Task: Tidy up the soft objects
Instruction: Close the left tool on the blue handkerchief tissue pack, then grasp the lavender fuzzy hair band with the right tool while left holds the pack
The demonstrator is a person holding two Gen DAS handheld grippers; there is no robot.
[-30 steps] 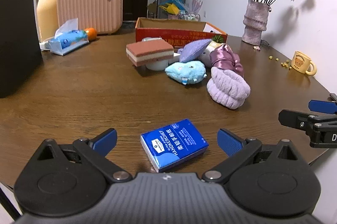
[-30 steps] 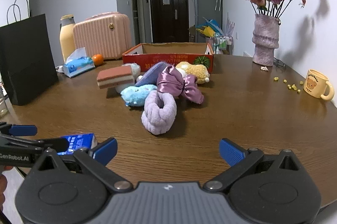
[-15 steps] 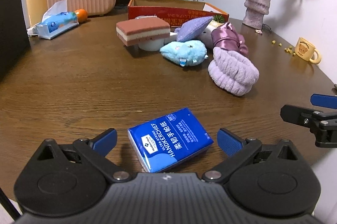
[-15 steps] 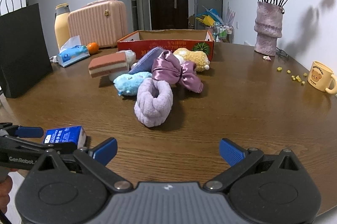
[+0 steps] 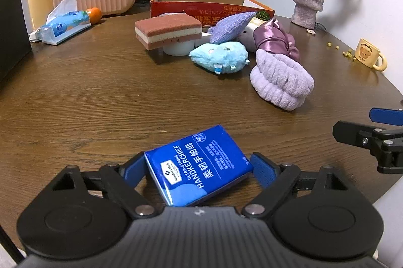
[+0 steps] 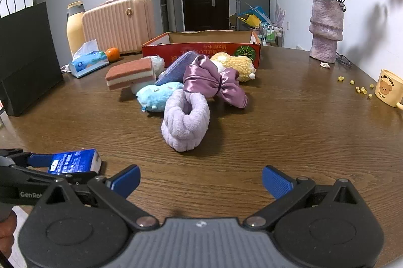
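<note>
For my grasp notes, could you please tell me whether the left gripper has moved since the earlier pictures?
Yes. The left gripper has advanced over the table until the blue tissue pack sits between its jaws, which are closing.

The handkerchief pack [image 5: 199, 164] lies at the table's [image 5: 88, 97] near edge, between the left gripper's [image 5: 199, 171] closing jaws. Behind it cluster the headband [image 5: 282, 84], plush toy [image 5: 219, 58] and sponge [image 5: 168, 31] (propped on something underneath), before the cardboard box [image 5: 209, 7]. The mug [image 5: 369, 58] stands far right.
</note>
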